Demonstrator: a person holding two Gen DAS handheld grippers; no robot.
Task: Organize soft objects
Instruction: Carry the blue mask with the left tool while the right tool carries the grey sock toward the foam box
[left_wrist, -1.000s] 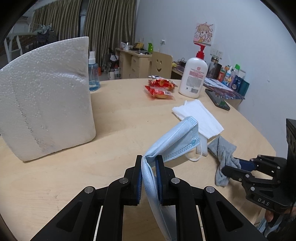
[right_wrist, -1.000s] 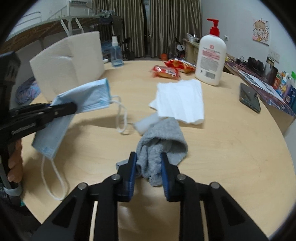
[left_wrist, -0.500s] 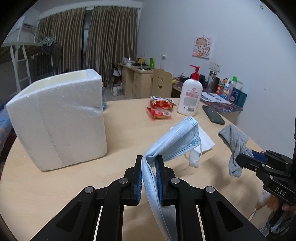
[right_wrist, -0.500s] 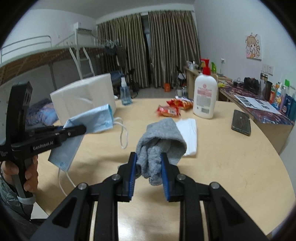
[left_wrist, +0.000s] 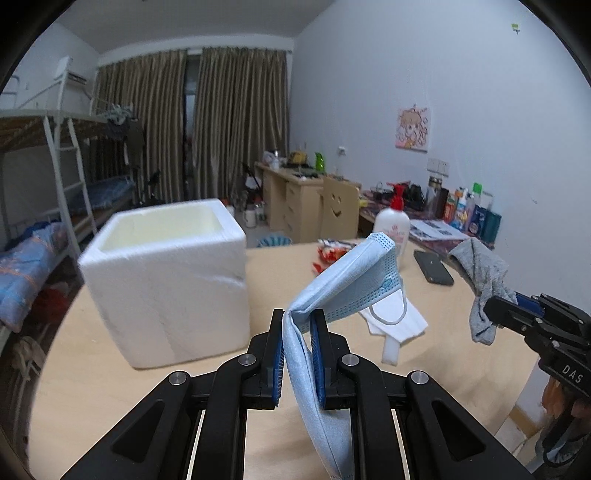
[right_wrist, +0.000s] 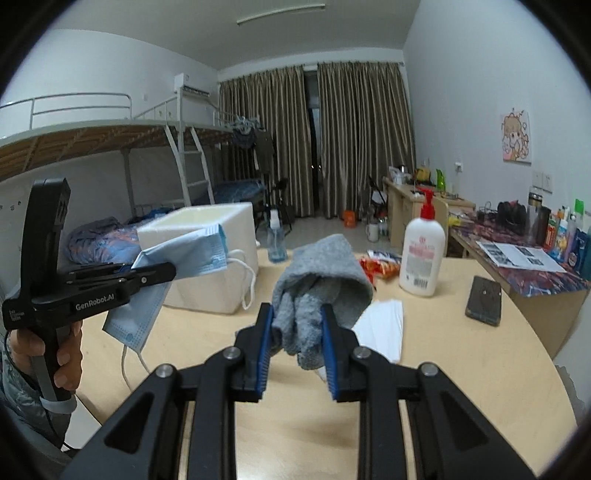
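My left gripper (left_wrist: 297, 317) is shut on a light blue face mask (left_wrist: 347, 280) and holds it in the air above the round wooden table (left_wrist: 110, 387). My right gripper (right_wrist: 297, 314) is shut on a grey cloth (right_wrist: 321, 273), also lifted off the table. Each gripper shows in the other view: the left one with the mask (right_wrist: 192, 254) at the left, the right one with the cloth (left_wrist: 484, 273) at the right. An open white foam box (left_wrist: 166, 273) stands on the table to the left; it also shows in the right wrist view (right_wrist: 207, 258).
A folded white tissue stack (left_wrist: 395, 321) lies on the table below the mask. A white pump bottle (right_wrist: 421, 254), red snack packets (right_wrist: 380, 264), a black phone (right_wrist: 484, 299) and a small spray bottle (right_wrist: 276, 240) sit further back. A bunk bed (right_wrist: 110, 147) stands at the left.
Both grippers rose well above the table with the mask and the grey cloth in them. The open top of the foam box has come into view.
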